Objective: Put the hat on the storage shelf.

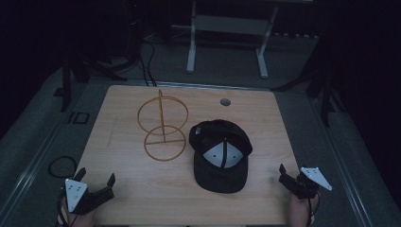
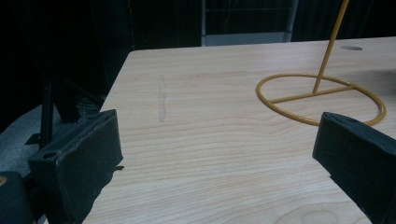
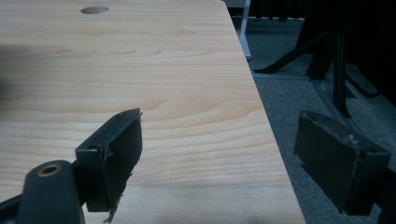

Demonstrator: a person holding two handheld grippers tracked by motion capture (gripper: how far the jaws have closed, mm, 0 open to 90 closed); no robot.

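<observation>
Left gripper [image 1: 97,185] at the near left corner of the table [image 1: 132,198], jaws spread wide apart, nothing between them; right gripper [image 1: 289,177] at the near right edge, jaws likewise apart and empty, one jaw over the wood, the other past the table's edge above the floor [image 3: 299,93]; black cap [image 1: 220,155] lies flat right of centre, brim toward the near edge, well apart from both grippers; yellow wire stand [image 1: 163,125] just left of the cap, upright, its base ring on the wood.
</observation>
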